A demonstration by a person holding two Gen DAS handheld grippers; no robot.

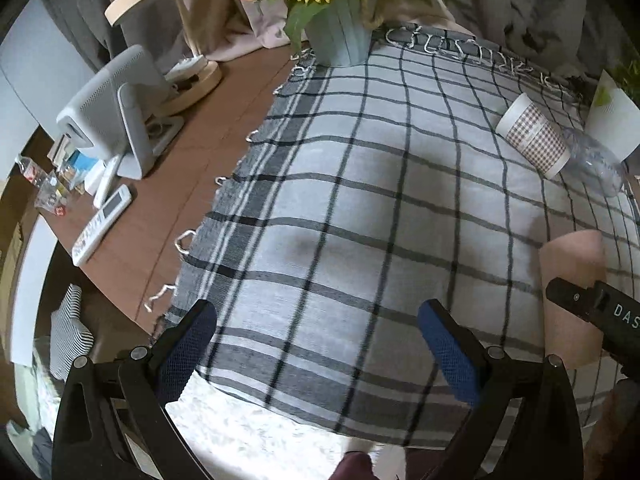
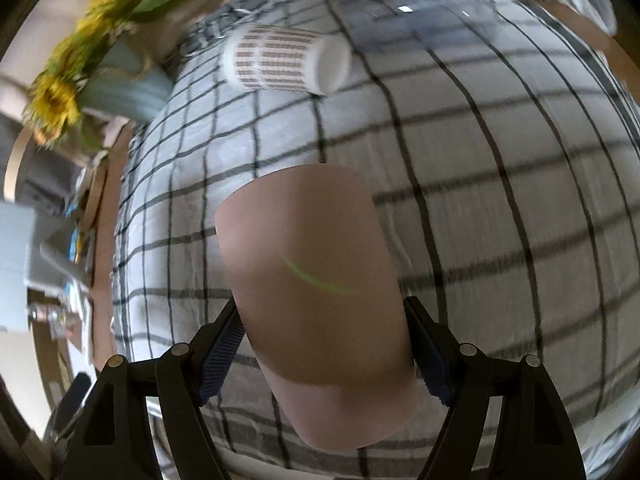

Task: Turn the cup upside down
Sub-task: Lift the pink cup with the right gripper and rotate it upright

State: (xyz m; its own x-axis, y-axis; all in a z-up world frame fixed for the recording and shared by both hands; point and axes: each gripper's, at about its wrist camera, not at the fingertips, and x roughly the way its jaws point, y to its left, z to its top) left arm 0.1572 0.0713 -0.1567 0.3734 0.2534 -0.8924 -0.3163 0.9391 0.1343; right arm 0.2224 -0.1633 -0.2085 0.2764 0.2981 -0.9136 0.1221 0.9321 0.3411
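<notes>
A plain pink cup is clamped between the fingers of my right gripper, held tilted above the checked cloth. The view is blurred by motion. In the left wrist view the same pink cup shows at the right edge with the right gripper's black body across it. My left gripper is open and empty, low over the near edge of the cloth.
A checked paper cup lies on its side at the far right of the cloth, also in the right wrist view. A clear plastic bottle lies beside it. A sunflower pot stands at the back. Remotes and a grey device sit on the wooden table.
</notes>
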